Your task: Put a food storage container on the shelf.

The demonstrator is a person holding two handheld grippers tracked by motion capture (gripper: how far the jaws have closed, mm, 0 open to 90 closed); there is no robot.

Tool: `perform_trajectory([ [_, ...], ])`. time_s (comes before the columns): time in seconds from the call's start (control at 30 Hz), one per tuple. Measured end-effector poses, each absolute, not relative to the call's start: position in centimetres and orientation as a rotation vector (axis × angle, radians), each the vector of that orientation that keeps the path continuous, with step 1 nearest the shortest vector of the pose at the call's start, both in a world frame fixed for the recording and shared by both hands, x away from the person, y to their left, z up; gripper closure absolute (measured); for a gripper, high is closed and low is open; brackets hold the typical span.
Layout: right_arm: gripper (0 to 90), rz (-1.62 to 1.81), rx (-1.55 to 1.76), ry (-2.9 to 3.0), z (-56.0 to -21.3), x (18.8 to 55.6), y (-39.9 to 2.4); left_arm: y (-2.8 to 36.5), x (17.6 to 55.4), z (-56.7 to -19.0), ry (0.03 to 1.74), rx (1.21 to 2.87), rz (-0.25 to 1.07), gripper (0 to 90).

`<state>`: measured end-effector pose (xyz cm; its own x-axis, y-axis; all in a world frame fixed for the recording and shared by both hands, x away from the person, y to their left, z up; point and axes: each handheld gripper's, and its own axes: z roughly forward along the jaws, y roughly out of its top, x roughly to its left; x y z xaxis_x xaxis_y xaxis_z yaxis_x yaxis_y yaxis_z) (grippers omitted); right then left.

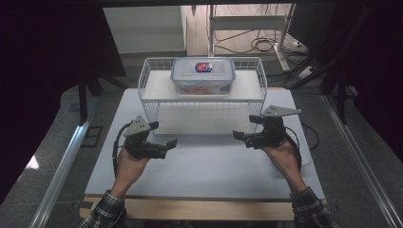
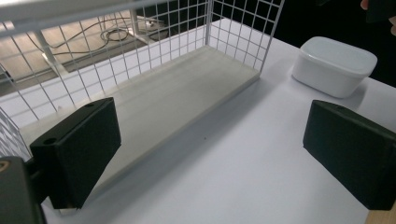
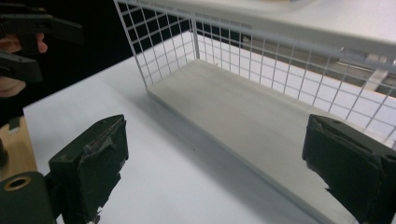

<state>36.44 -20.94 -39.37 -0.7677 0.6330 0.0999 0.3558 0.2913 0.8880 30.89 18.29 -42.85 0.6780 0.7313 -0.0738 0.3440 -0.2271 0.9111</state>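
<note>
Looking down from above, a white wire rack (image 1: 202, 92) sits at the table's far middle, with a clear lidded box (image 1: 203, 76) on its top shelf. Left gripper (image 1: 162, 136) and right gripper (image 1: 242, 128) float in front, both wide and holding nothing. Left gripper view adds a white tub (image 2: 335, 65). Right gripper view shows the bare lower shelf (image 3: 243, 116).

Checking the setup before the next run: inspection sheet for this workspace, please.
Surface: white tabletop, wooden front edge.
Job's things: white wire rack, two shelves; clear lidded container on its top shelf, lower shelf bare.
Clutter: white tub on the table beside the rack.
Grippers: left gripper and right gripper open, nothing between the jaws, apart from the rack.
Cables: one trails from each gripper; more on the floor behind.
Surroundings: metal frame rails, dark curtains.
</note>
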Motion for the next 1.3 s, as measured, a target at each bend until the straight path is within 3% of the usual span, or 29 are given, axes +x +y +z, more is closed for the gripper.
perform_trajectory([
  [0.43, 3.7, 1.441, 0.921, 2.307, -41.6, 34.1, -21.4, 17.9, 28.8, -45.6, 0.839, 1.848, 0.429, 2.4],
  [1.3, 3.8, 1.307, 0.938, 2.369, -47.9, 30.9, -21.5, 17.2, 25.8, -50.4, 0.866, 1.950, 0.515, 1.6],
])
